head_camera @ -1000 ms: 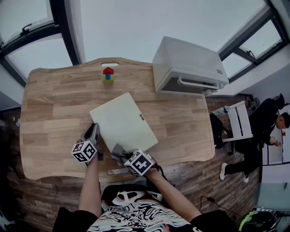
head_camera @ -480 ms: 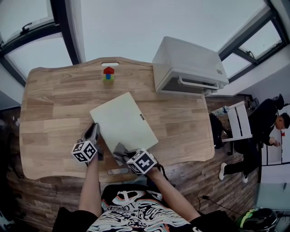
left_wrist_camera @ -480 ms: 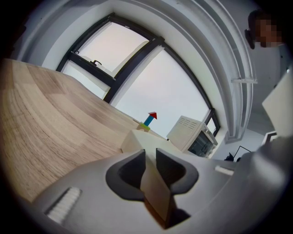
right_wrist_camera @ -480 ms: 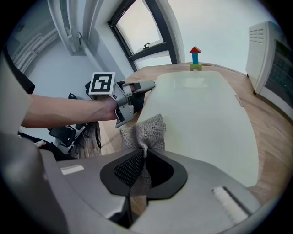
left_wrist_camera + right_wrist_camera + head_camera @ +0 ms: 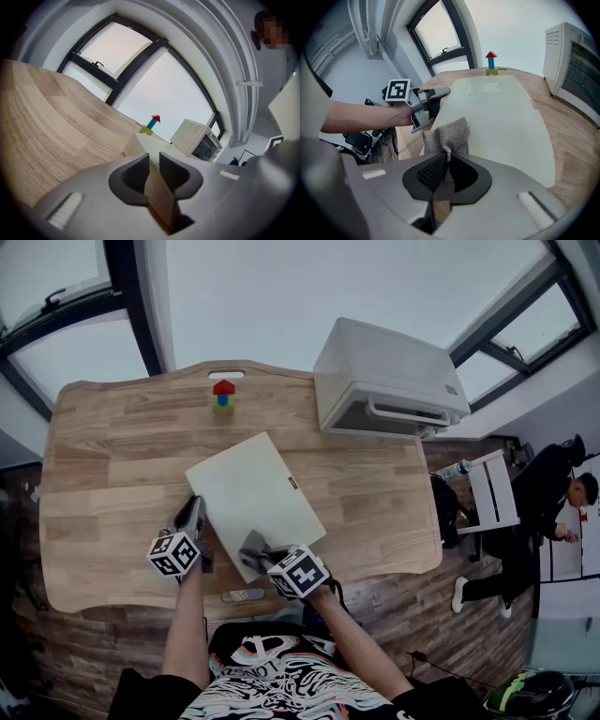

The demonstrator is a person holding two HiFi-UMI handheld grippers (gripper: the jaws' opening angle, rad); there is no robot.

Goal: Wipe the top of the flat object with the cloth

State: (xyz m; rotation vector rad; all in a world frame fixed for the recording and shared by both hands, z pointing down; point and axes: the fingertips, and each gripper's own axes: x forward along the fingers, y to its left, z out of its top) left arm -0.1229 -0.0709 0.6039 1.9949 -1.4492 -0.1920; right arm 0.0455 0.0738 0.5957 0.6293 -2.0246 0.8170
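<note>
A flat cream board (image 5: 255,491) lies tilted on the wooden table (image 5: 103,474). My left gripper (image 5: 195,512) is at the board's left edge, and its jaws are closing with that edge between them. In the left gripper view the board's edge (image 5: 157,187) fills the gap between the jaws, and the board (image 5: 140,143) runs away ahead. My right gripper (image 5: 267,557) is shut on a grey knitted cloth (image 5: 253,546) at the board's near corner. The right gripper view has the cloth (image 5: 447,133) bunched at the jaws, resting on the board (image 5: 497,112), with the left gripper (image 5: 436,92) beyond.
A white boxy appliance (image 5: 389,381) stands at the table's back right. A small coloured block tower (image 5: 223,393) is at the far edge. The table's front edge runs just under my grippers. A white chair (image 5: 497,488) and a person (image 5: 553,493) are on the floor to the right.
My right gripper has shifted slightly to the right and forward with the cloth, further onto the board's near corner. The left gripper and the board have stayed in place.
</note>
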